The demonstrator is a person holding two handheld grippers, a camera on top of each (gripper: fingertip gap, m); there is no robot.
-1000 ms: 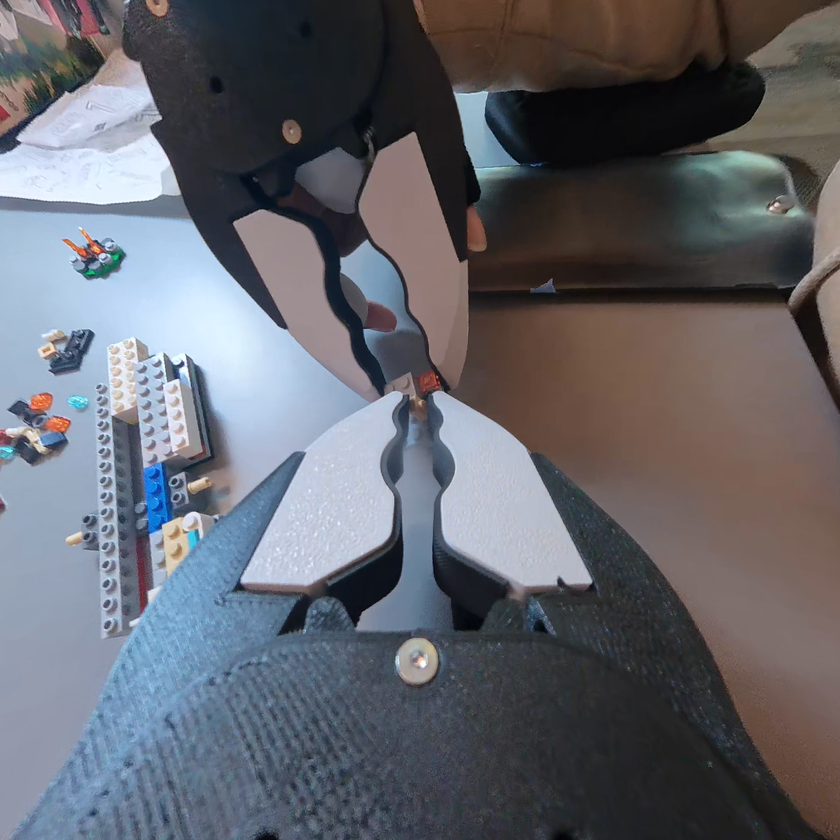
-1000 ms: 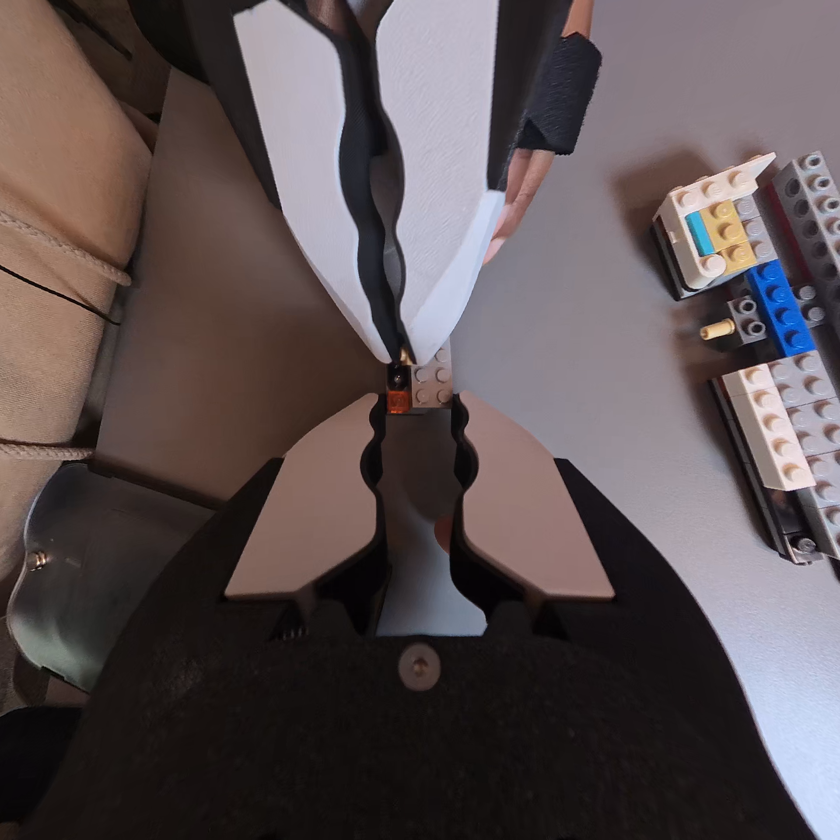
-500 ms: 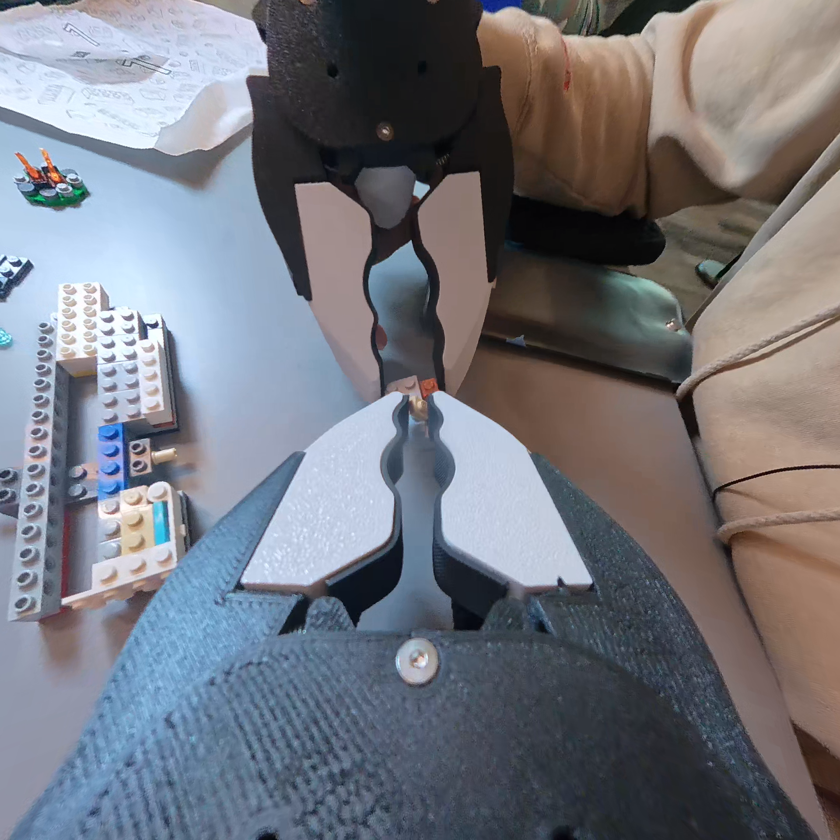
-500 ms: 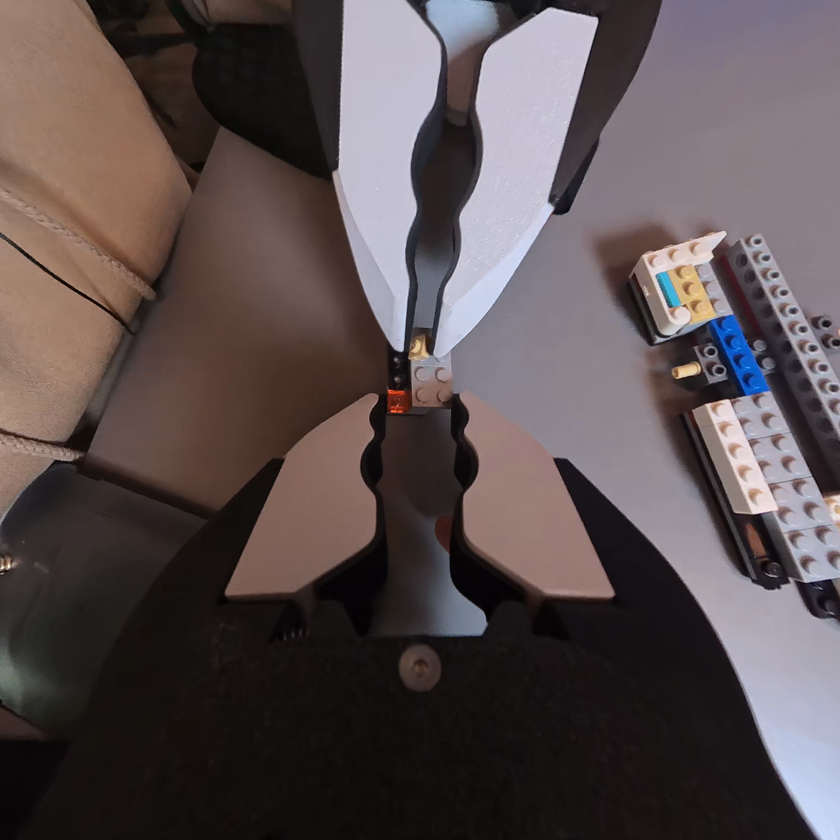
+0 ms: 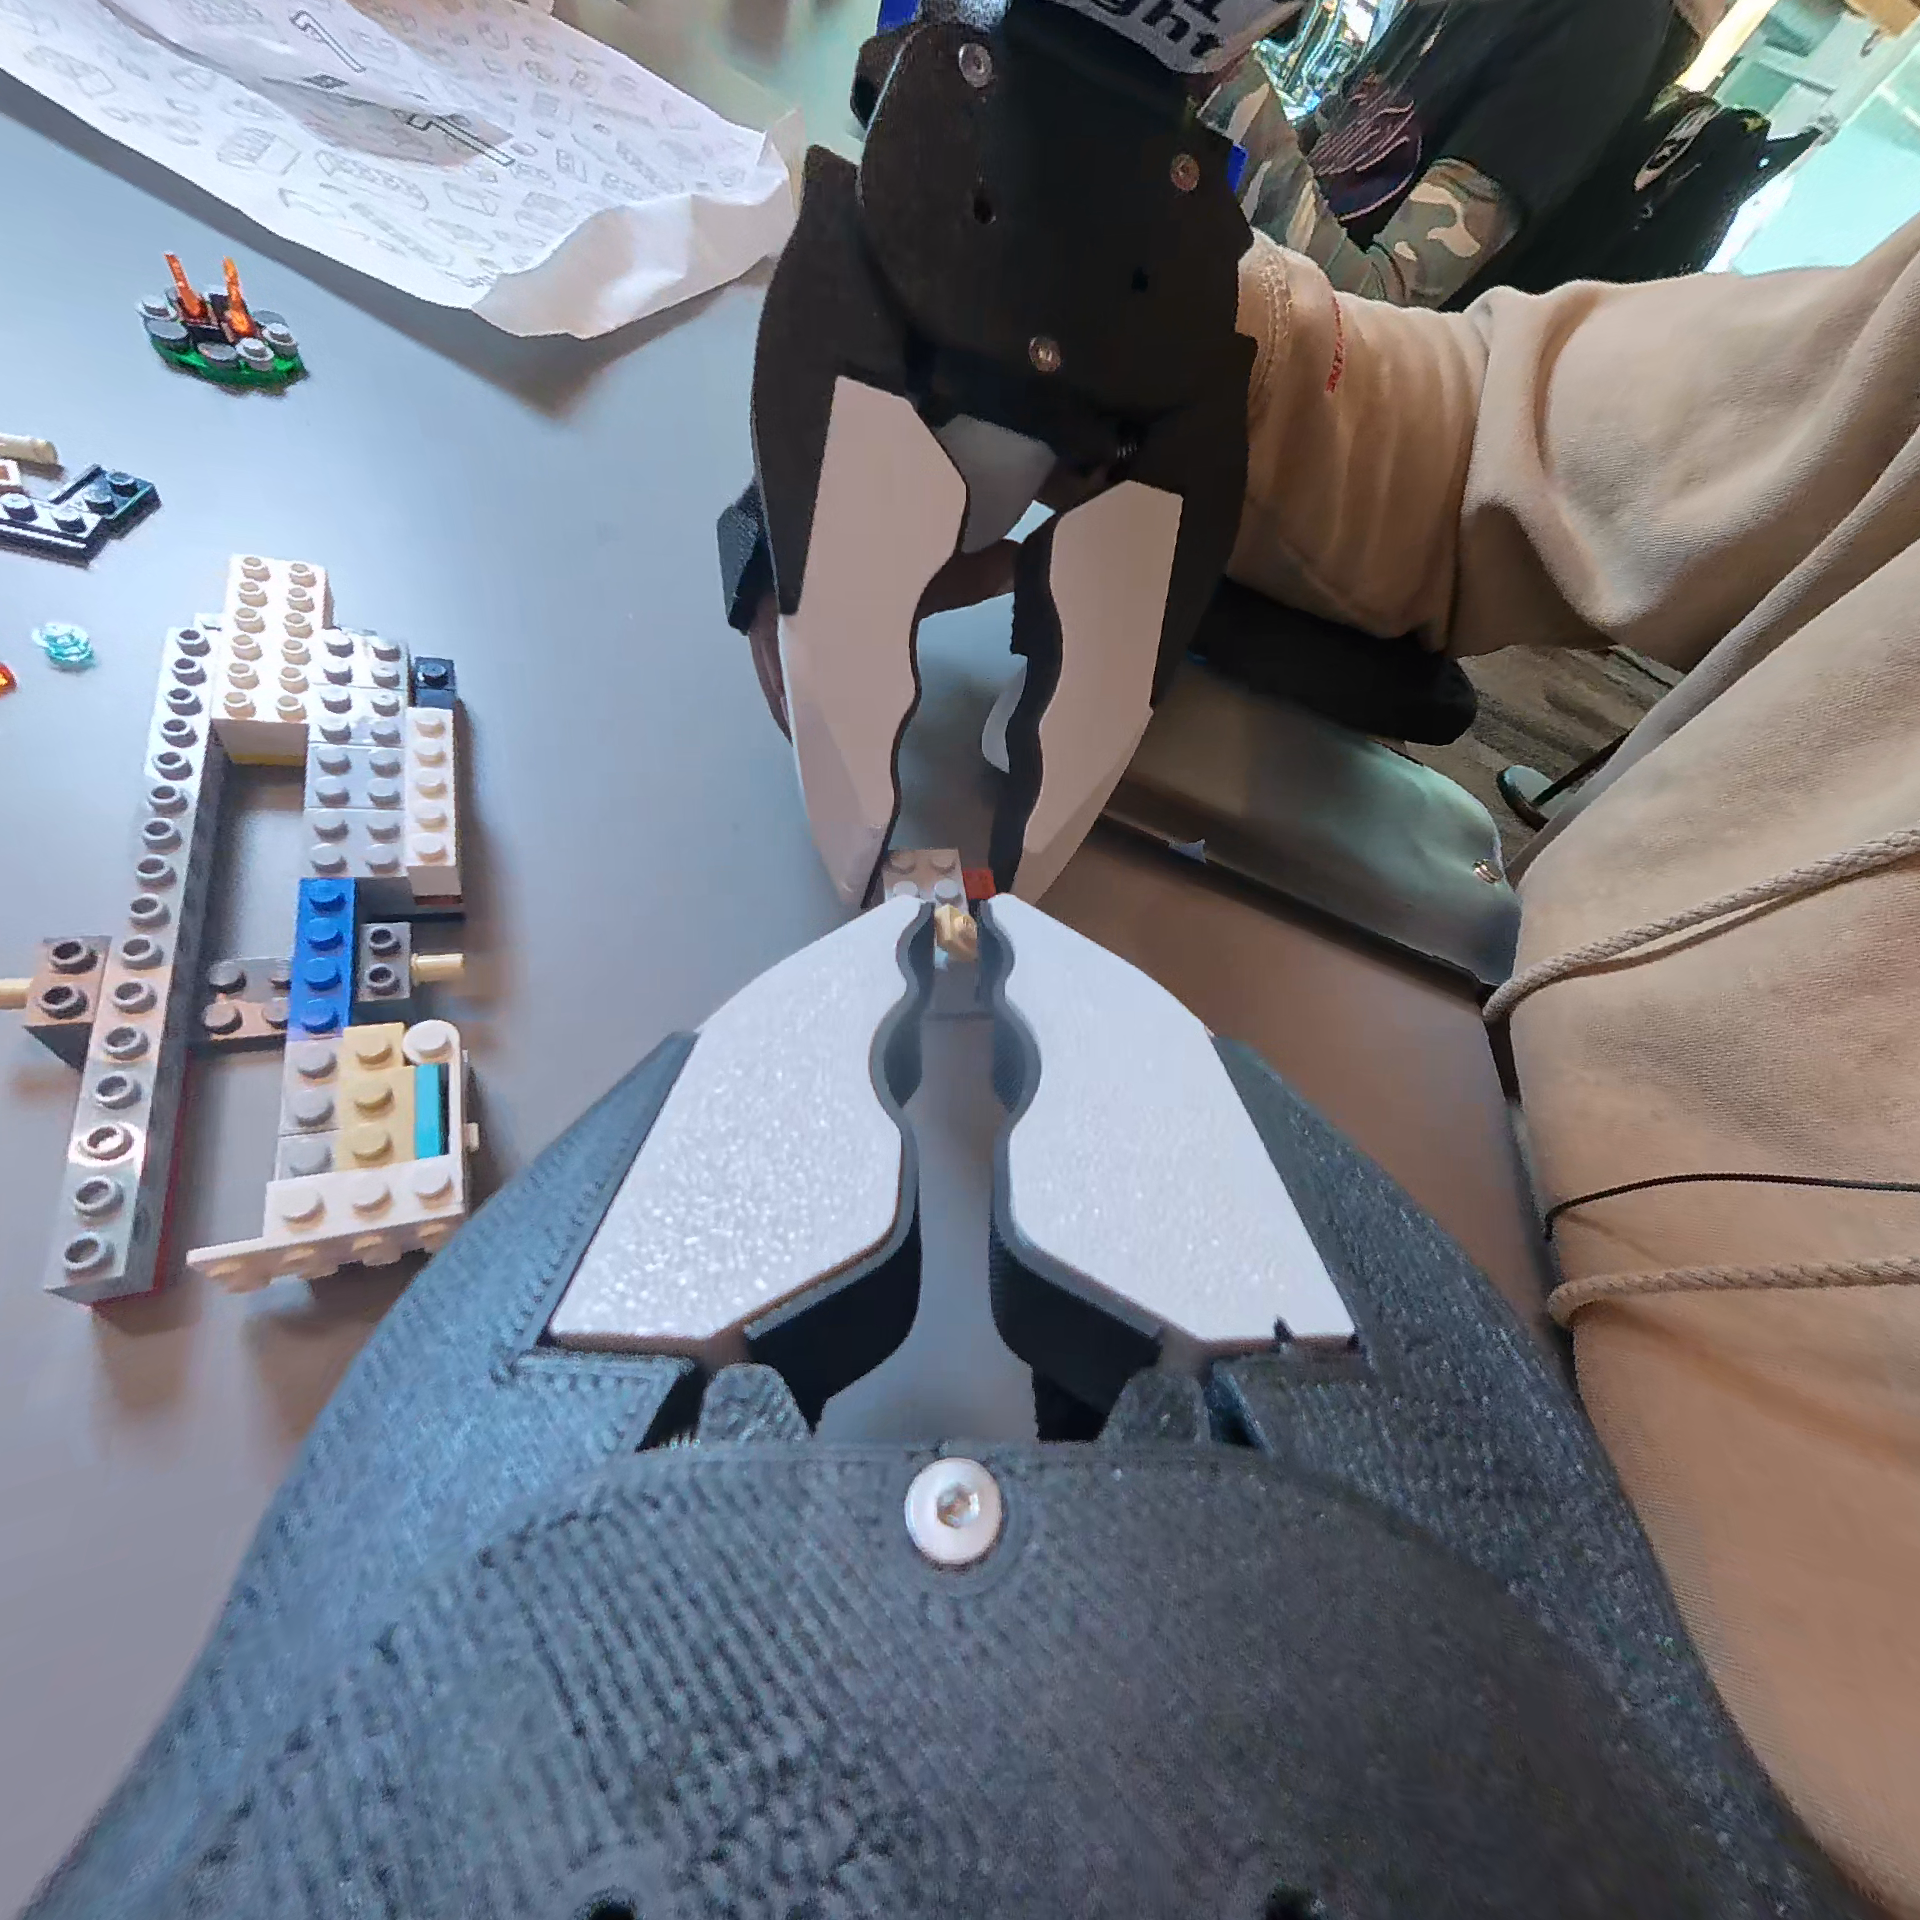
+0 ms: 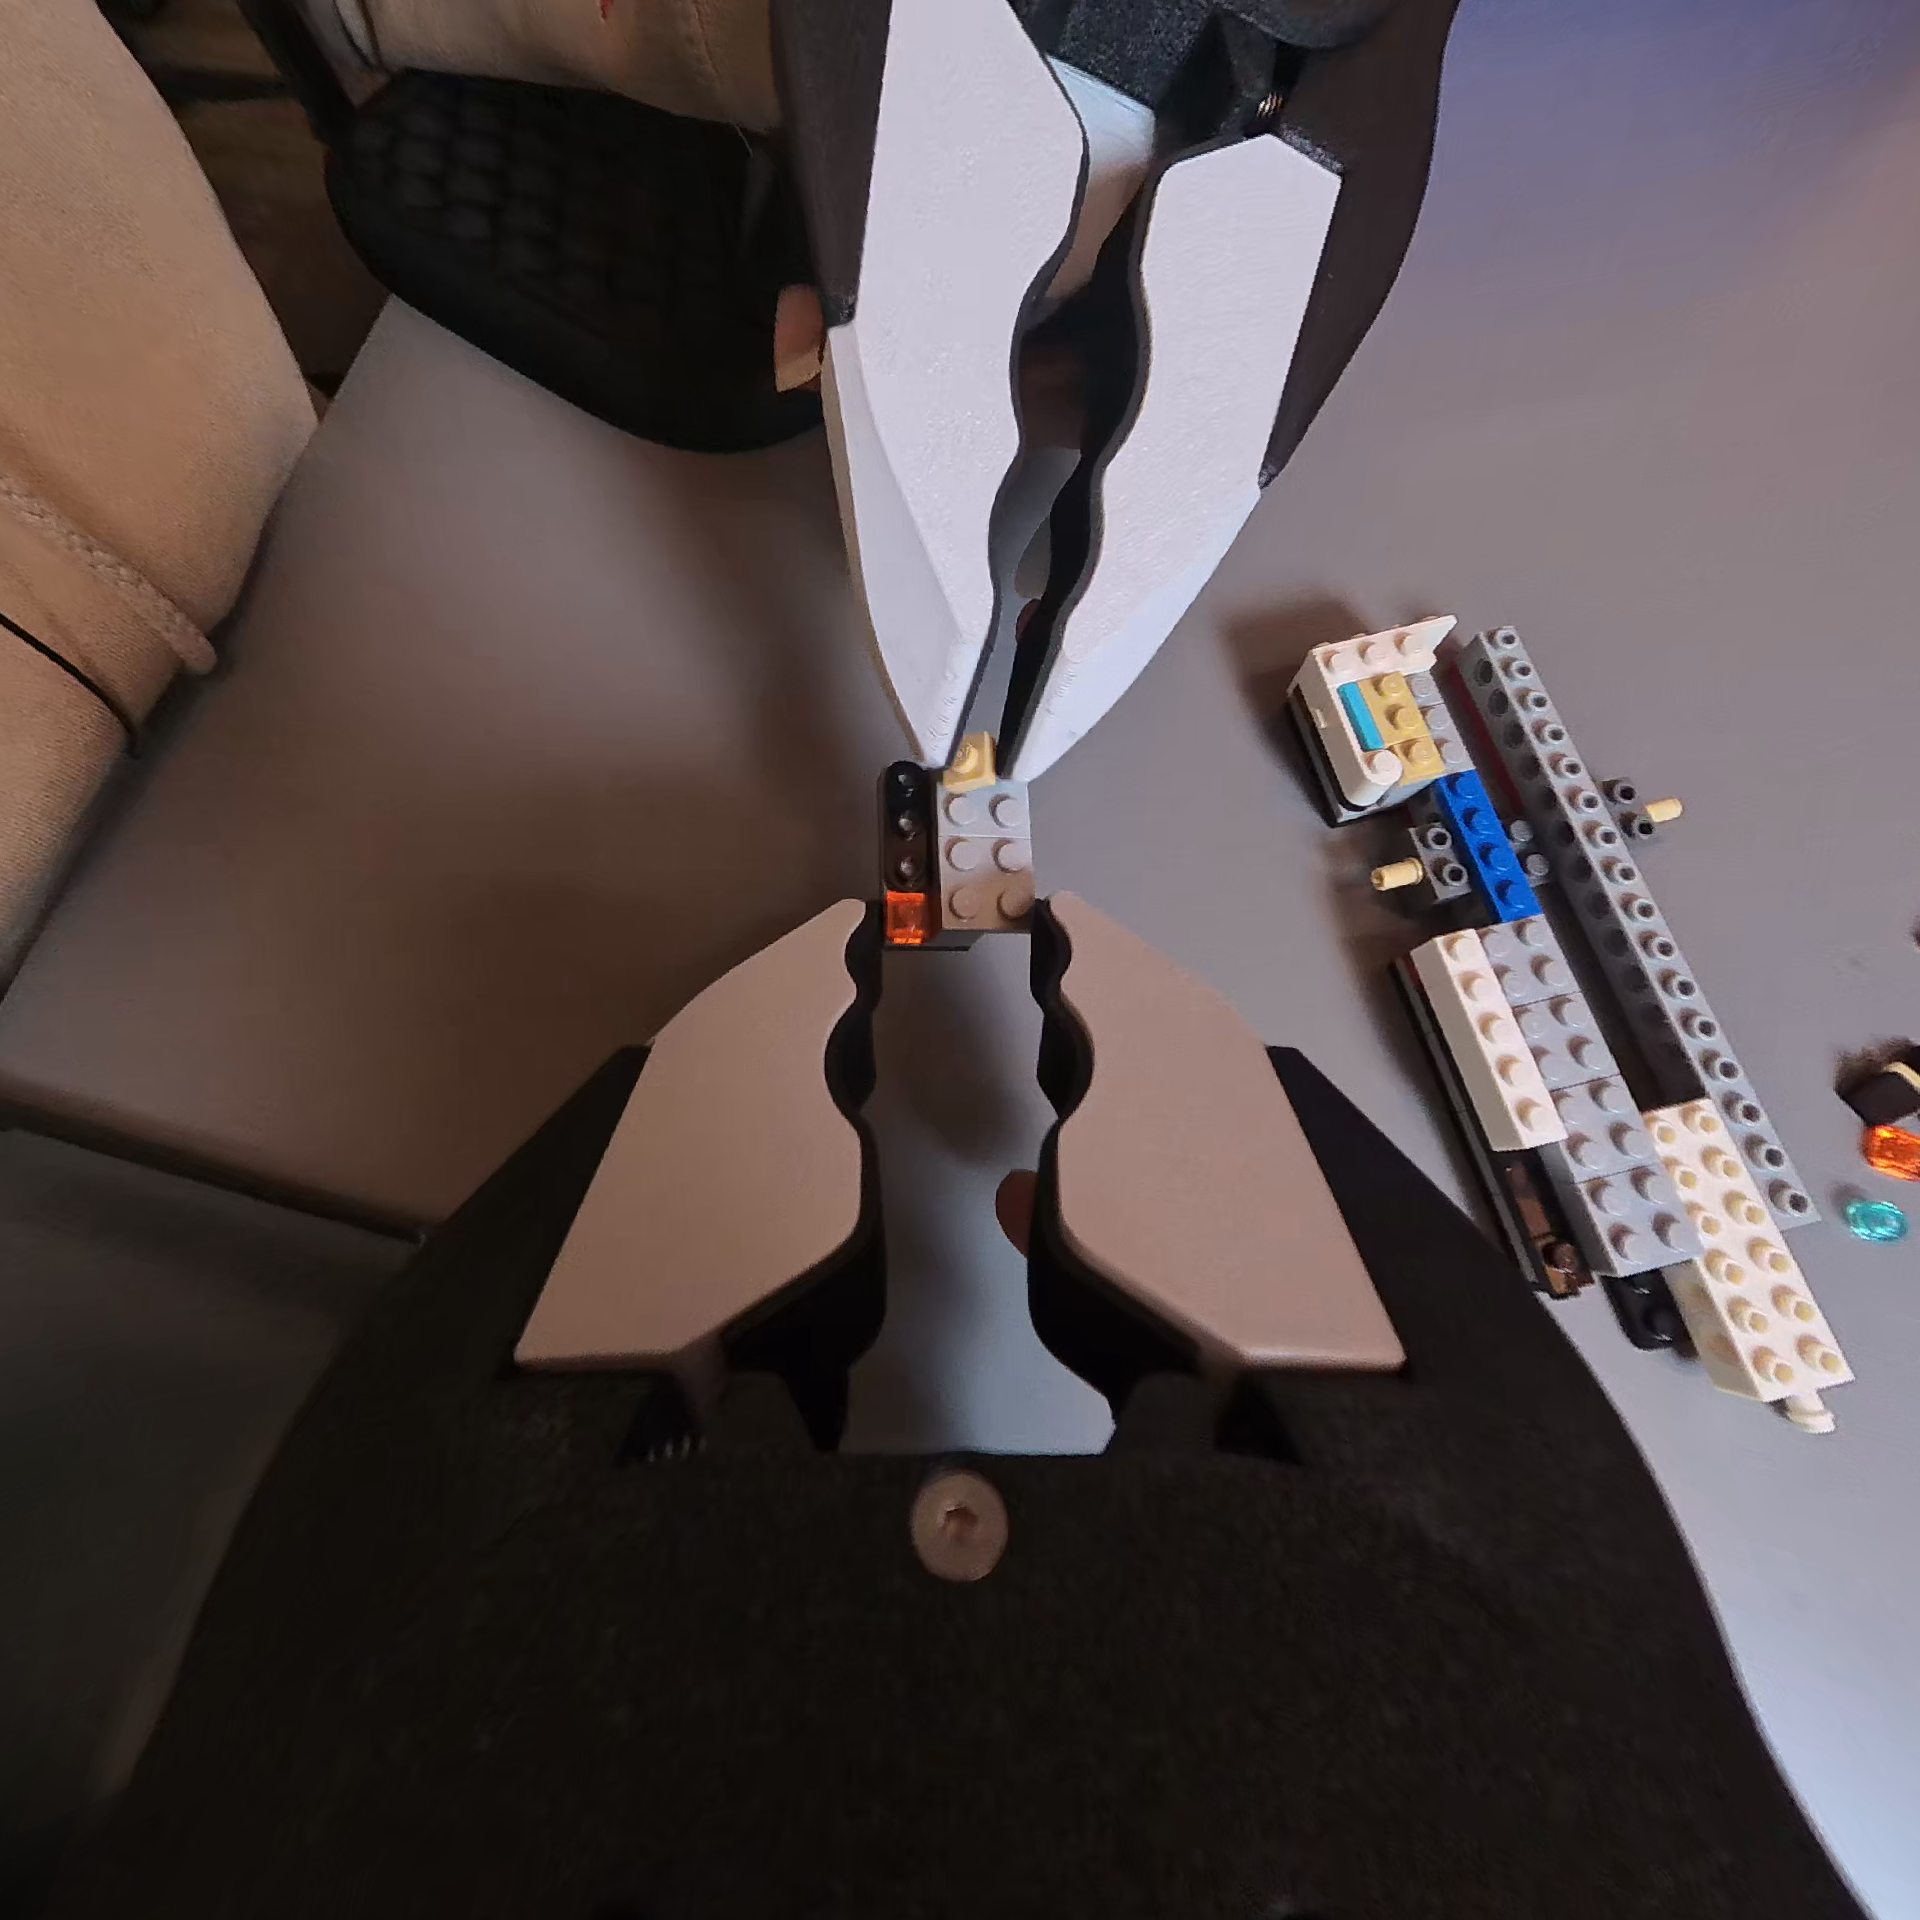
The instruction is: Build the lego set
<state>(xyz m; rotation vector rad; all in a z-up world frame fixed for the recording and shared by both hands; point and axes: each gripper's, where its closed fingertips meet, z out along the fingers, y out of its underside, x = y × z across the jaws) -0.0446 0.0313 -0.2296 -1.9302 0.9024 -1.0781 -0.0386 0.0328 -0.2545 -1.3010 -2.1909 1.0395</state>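
My right gripper (image 6: 954,912) is shut on one end of a small sub-assembly (image 6: 982,857) of grey bricks, a black strip and an orange piece, held above the grey table. My left gripper (image 5: 951,923) is shut on a tiny tan piece (image 5: 954,928) and holds it against the far end of that sub-assembly (image 5: 928,871). The tan piece also shows in the right wrist view (image 6: 971,767) between the left gripper's fingertips (image 6: 951,717). The main build (image 5: 312,935) of grey, white, blue and tan bricks lies flat on the table, to the right in the right wrist view (image 6: 1558,987).
A paper instruction sheet (image 5: 416,135) lies at the back. A green plate with orange flames (image 5: 223,332), a black piece (image 5: 73,509) and a teal stud (image 5: 64,644) lie loose. A person's beige sleeve (image 5: 1558,468) and the table edge (image 5: 1299,935) are close on the right. The grippers are tip to tip, or close to it.
Both grippers have stayed tip to tip while swinging round above the table. My left gripper with the tan piece has drawn back to the sub-assembly's far end, uncovering more grey studs.
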